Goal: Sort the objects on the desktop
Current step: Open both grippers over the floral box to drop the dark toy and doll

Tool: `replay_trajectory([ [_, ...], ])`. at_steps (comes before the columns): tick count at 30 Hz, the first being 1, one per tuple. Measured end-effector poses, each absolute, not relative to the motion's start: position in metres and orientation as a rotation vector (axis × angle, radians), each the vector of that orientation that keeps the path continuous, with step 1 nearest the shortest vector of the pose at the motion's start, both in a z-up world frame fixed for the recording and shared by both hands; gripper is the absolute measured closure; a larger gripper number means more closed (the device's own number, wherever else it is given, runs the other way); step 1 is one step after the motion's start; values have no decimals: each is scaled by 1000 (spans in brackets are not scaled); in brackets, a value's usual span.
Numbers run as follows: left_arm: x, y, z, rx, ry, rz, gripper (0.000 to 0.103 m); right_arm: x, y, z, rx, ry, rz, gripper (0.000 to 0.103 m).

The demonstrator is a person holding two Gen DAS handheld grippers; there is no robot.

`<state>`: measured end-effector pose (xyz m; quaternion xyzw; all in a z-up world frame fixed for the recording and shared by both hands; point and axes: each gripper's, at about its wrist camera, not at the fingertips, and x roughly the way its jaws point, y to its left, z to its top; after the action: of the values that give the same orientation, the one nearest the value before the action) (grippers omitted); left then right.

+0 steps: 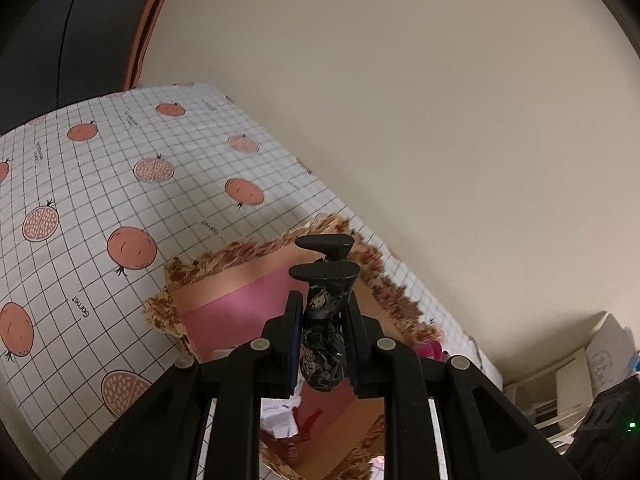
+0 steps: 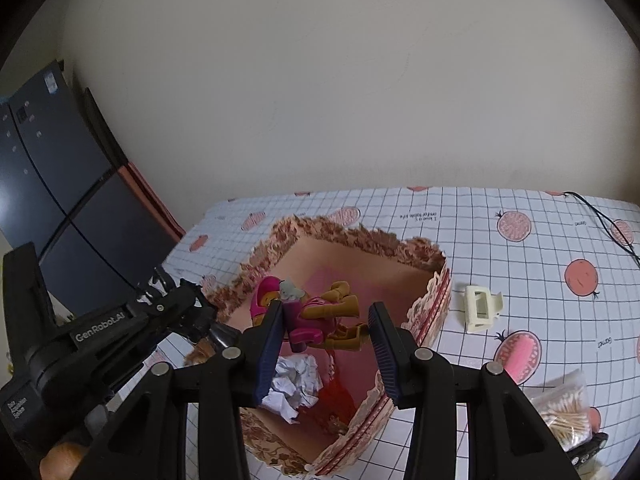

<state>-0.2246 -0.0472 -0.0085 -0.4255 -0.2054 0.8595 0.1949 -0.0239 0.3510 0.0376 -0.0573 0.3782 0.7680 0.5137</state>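
Observation:
My left gripper [image 1: 322, 322] is shut on a black marbled figure [image 1: 325, 340] with two flat black feet, held over the floral-edged box [image 1: 224, 300]. In the right wrist view my right gripper [image 2: 325, 320] is open and empty above the same box [image 2: 424, 312]. Inside the box lie a pink and tan toy figure [image 2: 316, 312] and crumpled white paper [image 2: 294, 384]. The left gripper's body [image 2: 120, 328] shows at the left of that view.
A cream hair claw clip [image 2: 482, 308] lies on the pomegranate-print tablecloth [image 2: 520, 264] right of the box. A bag of cotton swabs [image 2: 564, 412] and a black item sit at the lower right. A black cable [image 2: 608, 224] runs at the far right. Dark cabinet [image 2: 48, 168] at the left.

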Motion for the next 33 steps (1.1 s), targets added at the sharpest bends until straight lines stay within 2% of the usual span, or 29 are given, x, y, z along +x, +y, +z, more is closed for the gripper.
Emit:
replay_trajectory([
  [16, -235, -29, -52, -1349, -519, 2392, 83, -51, 364, 13, -306, 917, 1825, 57],
  [27, -234, -27, -57, -1390, -509, 2390, 83, -56, 366, 9, -344, 934, 1836, 56],
  [33, -233, -25, -52, -1383, -487, 2395, 74, -58, 365, 11, -349, 933, 1850, 55],
])
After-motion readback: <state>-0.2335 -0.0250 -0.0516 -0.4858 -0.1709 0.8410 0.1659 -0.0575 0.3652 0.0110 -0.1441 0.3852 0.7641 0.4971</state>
